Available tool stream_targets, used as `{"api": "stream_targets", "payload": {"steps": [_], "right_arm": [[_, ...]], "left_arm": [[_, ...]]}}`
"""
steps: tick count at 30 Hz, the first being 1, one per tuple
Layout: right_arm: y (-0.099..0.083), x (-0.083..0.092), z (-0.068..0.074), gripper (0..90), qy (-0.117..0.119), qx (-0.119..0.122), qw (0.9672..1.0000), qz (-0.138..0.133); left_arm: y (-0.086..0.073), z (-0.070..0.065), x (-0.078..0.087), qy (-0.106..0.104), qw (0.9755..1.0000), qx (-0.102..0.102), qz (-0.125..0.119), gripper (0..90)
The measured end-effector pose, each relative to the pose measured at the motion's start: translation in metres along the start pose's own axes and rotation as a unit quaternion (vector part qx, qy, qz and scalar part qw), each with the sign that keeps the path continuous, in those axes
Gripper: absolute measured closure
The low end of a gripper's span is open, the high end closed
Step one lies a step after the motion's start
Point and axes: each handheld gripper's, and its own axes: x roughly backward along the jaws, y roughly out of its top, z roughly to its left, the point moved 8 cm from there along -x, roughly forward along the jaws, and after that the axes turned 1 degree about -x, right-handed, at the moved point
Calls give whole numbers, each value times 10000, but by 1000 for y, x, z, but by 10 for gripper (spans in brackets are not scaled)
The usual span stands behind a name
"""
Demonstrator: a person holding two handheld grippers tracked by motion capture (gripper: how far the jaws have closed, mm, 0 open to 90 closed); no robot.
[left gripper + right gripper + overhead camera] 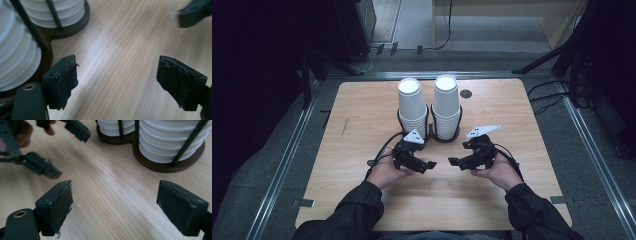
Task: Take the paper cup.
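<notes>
White cup stacks (428, 102) just beyond open tongs (443, 162)

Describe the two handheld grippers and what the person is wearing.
Both the left gripper and the right gripper are black, each topped by a grey three-cornered plate, with worn black pads on the fingers. A black cable trails from each. The sleeves are dark.

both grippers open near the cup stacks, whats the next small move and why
Probably ease the left gripper forward toward the left cup stack. Both grippers are open with nothing between their jaws and sit low over the table, short of the holder. The right gripper is just as free, so it could equally go for the right cup stack; which stack comes first I cannot tell.
</notes>
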Motion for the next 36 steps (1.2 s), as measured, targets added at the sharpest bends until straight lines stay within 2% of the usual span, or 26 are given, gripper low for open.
{"api": "stream_targets", "payload": {"steps": [2,5,7,8,10,13,17,19,22,25,29,31,36], "right_arm": [[2,2,-1,156,38,142,9999,-29],[6,6,-6,214,-31,233,9997,-74],[8,9,-7,305,72,211,9997,-94],[8,12,-6,360,130,212,9997,-51],[8,16,-5,419,129,311,9994,-31],[8,18,-5,476,34,443,9990,-91],[4,17,-4,495,98,390,9991,-101],[3,16,-4,486,159,246,9996,4],[3,17,-5,453,170,344,9992,101],[3,17,-5,448,81,327,9994,87],[2,17,-5,429,131,224,9996,94],[1,17,-5,418,133,219,9996,105],[0,21,-4,427,99,315,9994,60]], "left_arm": [[2,-1,2,-159,9999,-3,-9,309],[5,-1,4,-192,9998,12,-36,310],[6,0,7,-204,9997,68,-66,318],[5,1,9,-219,9997,117,-56,338],[4,5,11,-93,9999,134,-26,445],[5,10,12,-105,9997,212,-79,464],[5,12,12,-56,9998,183,-64,470],[5,11,13,-44,9999,143,-55,464],[7,12,14,3,9999,83,-58,454],[8,15,15,67,9999,95,-72,440],[10,19,17,48,9998,132,-112,449],[11,19,17,87,9999,80,-108,451],[16,19,18,117,9998,39,-170,477]]}}
